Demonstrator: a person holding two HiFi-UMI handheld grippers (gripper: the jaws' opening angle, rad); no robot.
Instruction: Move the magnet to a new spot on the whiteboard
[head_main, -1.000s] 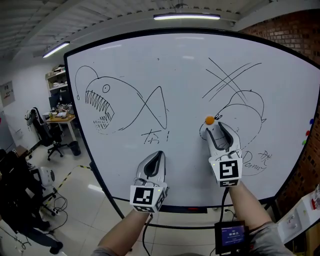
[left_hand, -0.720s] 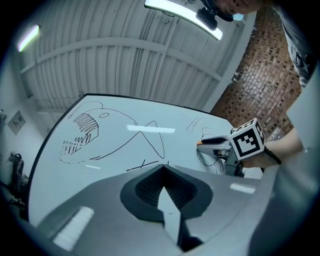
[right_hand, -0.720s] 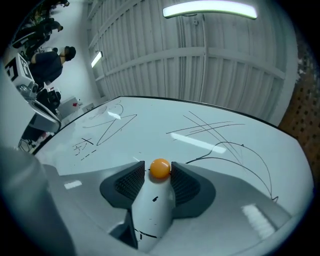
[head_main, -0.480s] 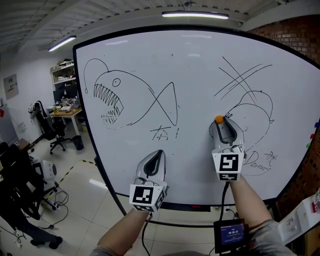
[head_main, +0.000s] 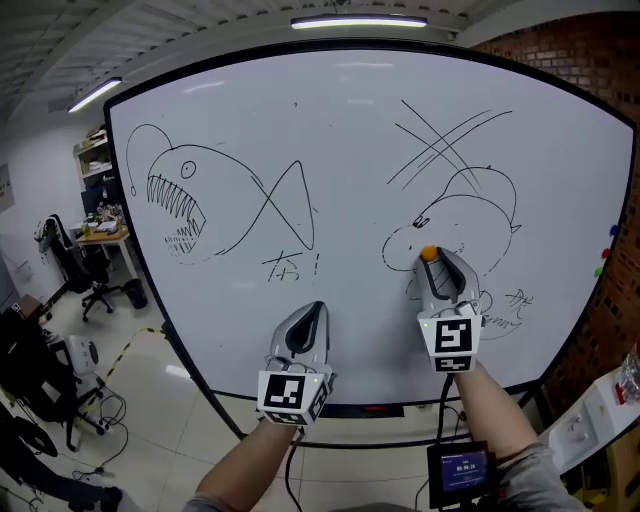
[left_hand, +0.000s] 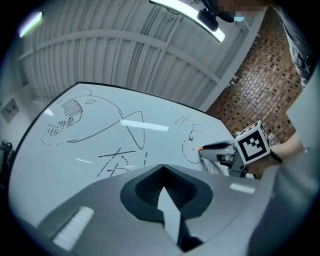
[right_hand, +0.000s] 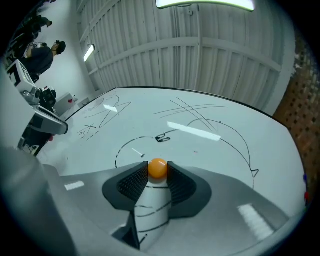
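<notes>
The magnet, a small orange ball, sits between the tips of the right gripper, whose jaws have just been closing and now press on it from both sides. In the right gripper view the pads clasp the ball at its widest. It lies in the right half of the whiteboard, below the middle and nearer the bottom edge than the top. It is on the lower left curve of a rounded outline drawing and seems to touch the surface, though from these angles contact is hard to make sure of. The right gripper's marker cube faces the head camera. Well to its left, the left gripper points at the board near the bottom edge, around the middle. Its jaws are together with nothing between them, and its tip is apart from the surface. Just above it are some scribbled characters, and a toothed fish fills the left half. Two crossed lines stand above the rounded outline towards the top right corner, and faint lettering lies by the bottom right. A brick wall rises past the right edge.
</notes>
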